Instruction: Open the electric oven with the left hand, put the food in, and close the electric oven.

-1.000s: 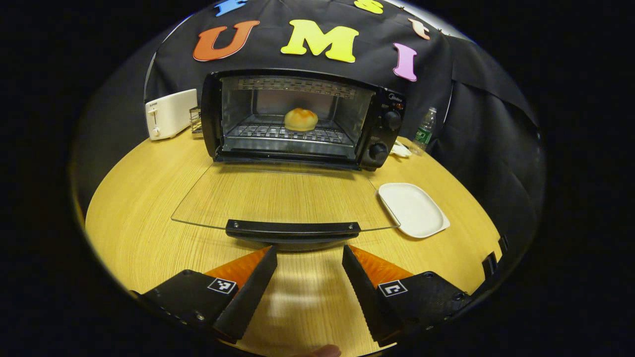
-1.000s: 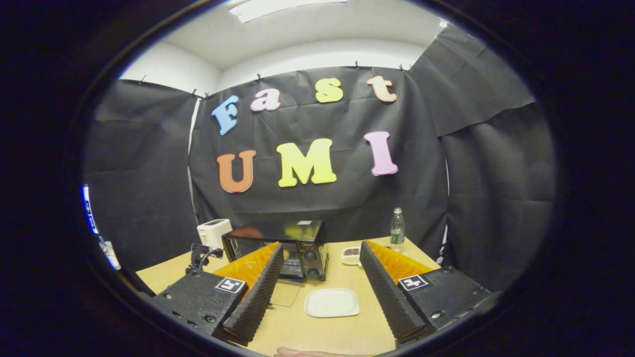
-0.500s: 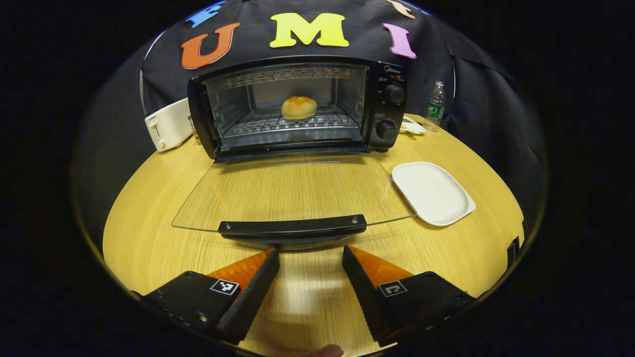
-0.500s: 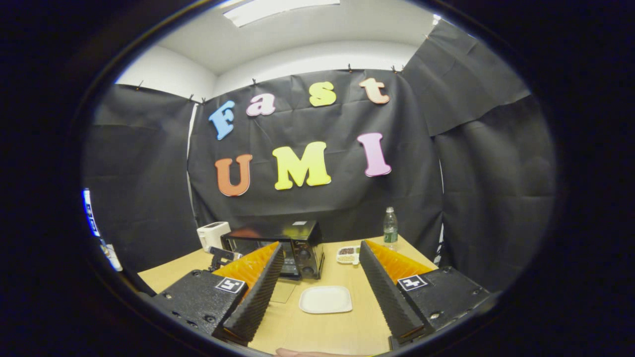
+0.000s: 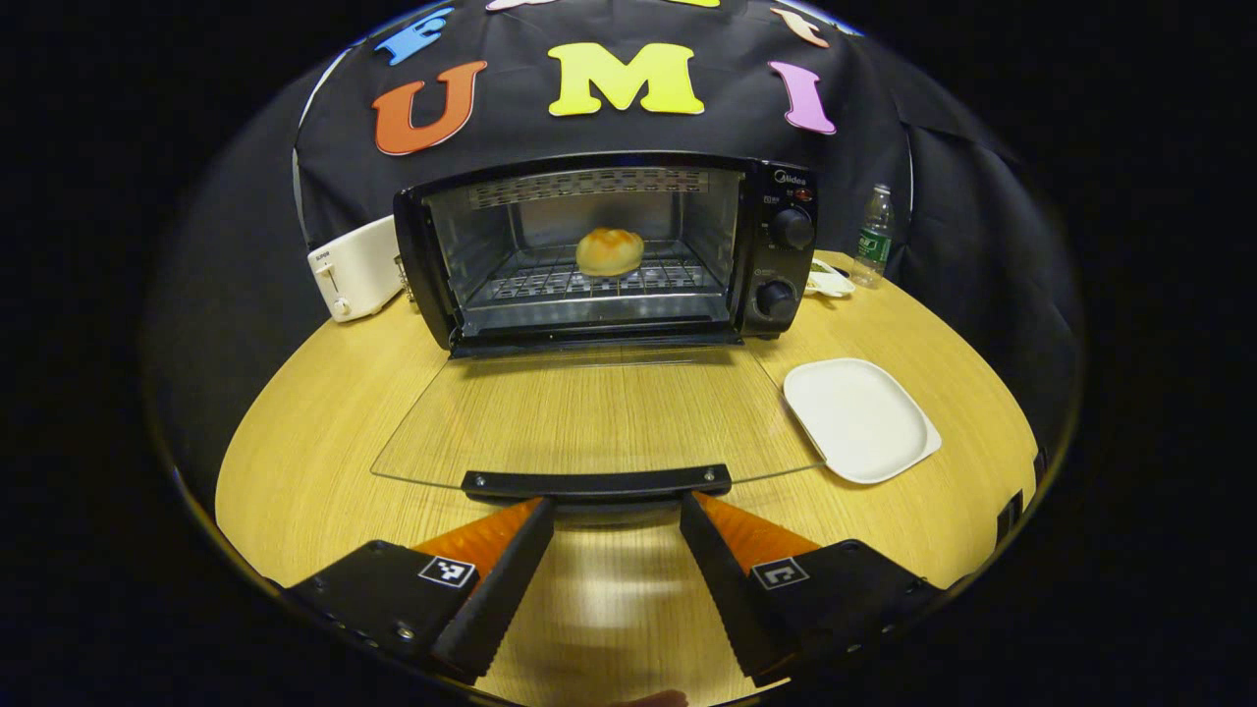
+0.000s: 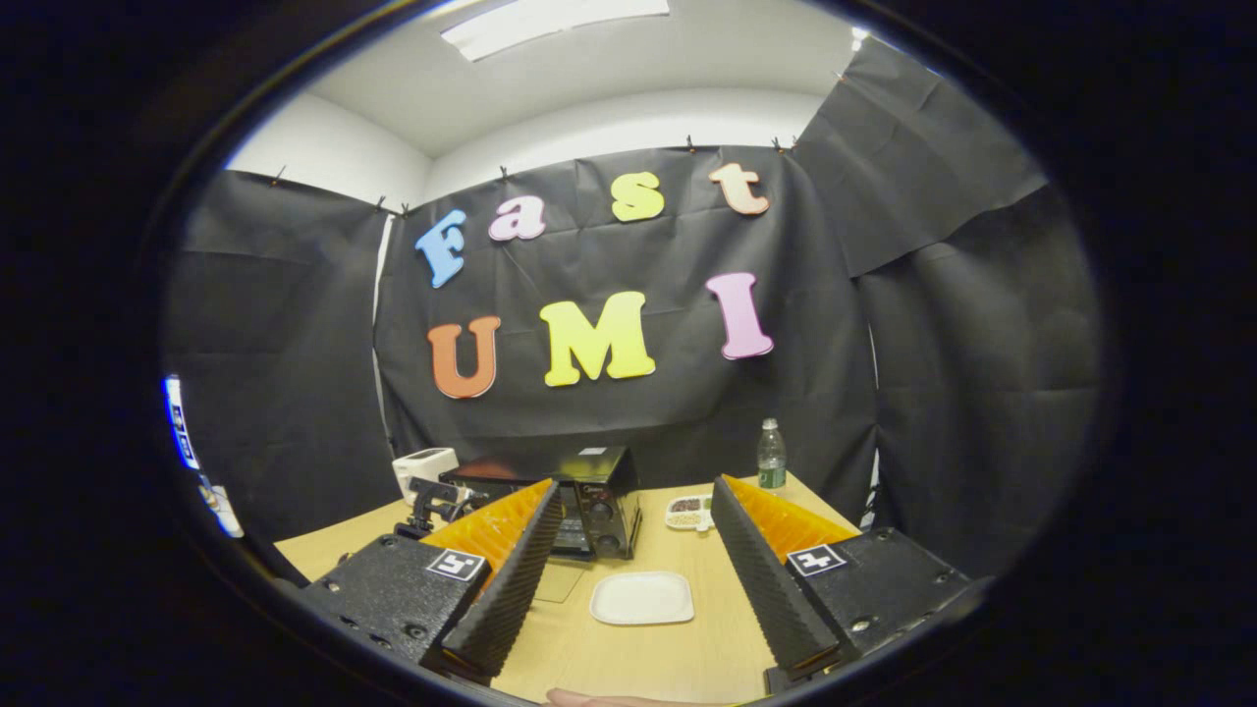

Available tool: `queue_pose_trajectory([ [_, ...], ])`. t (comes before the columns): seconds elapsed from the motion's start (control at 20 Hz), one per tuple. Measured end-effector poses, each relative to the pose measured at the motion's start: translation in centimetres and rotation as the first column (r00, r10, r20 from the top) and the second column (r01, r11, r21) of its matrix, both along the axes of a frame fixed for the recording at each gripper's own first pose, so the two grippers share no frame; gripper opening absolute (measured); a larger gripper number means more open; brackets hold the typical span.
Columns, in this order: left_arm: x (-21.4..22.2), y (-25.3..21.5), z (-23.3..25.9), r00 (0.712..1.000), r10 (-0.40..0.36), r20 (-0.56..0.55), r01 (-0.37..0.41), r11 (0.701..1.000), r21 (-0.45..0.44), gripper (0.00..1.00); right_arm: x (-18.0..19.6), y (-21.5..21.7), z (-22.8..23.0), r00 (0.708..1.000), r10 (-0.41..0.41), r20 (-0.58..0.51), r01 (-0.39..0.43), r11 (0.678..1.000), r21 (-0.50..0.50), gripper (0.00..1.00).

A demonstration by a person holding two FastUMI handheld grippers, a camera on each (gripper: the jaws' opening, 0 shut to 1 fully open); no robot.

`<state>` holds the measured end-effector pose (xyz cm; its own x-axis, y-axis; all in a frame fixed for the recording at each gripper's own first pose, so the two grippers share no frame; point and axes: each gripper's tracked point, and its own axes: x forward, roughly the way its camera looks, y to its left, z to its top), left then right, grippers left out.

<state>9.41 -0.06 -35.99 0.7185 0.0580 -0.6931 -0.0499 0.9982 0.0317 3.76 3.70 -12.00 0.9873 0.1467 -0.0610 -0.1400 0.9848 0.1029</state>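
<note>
Oven [image 5: 599, 250] door [image 5: 589, 412] flat open; left gripper [image 5: 617, 506] spread empty at its handle [image 5: 597, 483]; right gripper [image 6: 633, 491] spread empty.

Recording booth — black cloth wall [image 6: 933, 324], wooden table [image 5: 324, 412].

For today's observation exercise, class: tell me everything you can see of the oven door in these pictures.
The oven door is a clear glass panel, hinged along the oven's lower front edge and folded fully open, lying about flat just over the wooden table, whose grain shows through it. A black bar handle with a screw at each end runs along its near edge. The left gripper is open, its fingertips right at the handle, not clamped on it.
</note>
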Motion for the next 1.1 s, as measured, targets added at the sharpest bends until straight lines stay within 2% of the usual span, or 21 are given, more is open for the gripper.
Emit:
queue_pose_trajectory([
  [0.2,0.3,0.1,1.4,1.000,0.004,0.014,-0.004,1.000,0.009,0.87,-0.2,0.0,0.3,1.000,0.002,0.009,-0.002,1.000,0.001,0.92],
  [0.45,1.8,0.4,4.7,0.995,0.000,0.098,-0.003,1.000,0.030,0.87,-0.3,0.1,0.5,1.000,0.002,0.013,-0.002,1.000,0.000,0.92],
  [0.5,2.3,0.4,5.6,0.992,-0.003,0.128,-0.002,0.999,0.037,0.99,-0.3,0.2,0.5,1.000,0.002,0.013,-0.002,1.000,-0.001,0.92],
  [0.55,2.9,0.5,6.6,0.987,-0.008,0.158,0.000,0.999,0.047,0.87,-0.4,0.1,0.5,1.000,0.001,0.011,-0.001,1.000,-0.002,0.92],
  [0.85,6.5,1.5,10.7,0.963,-0.022,0.268,0.003,0.997,0.071,0.89,-0.4,-0.3,0.5,1.000,-0.010,0.012,0.010,1.000,-0.004,0.92],
  [1.1,8.8,1.9,12.4,0.948,-0.034,0.317,0.006,0.996,0.090,0.89,-0.3,-1.0,0.3,1.000,-0.021,0.004,0.021,1.000,0.001,0.92],
])
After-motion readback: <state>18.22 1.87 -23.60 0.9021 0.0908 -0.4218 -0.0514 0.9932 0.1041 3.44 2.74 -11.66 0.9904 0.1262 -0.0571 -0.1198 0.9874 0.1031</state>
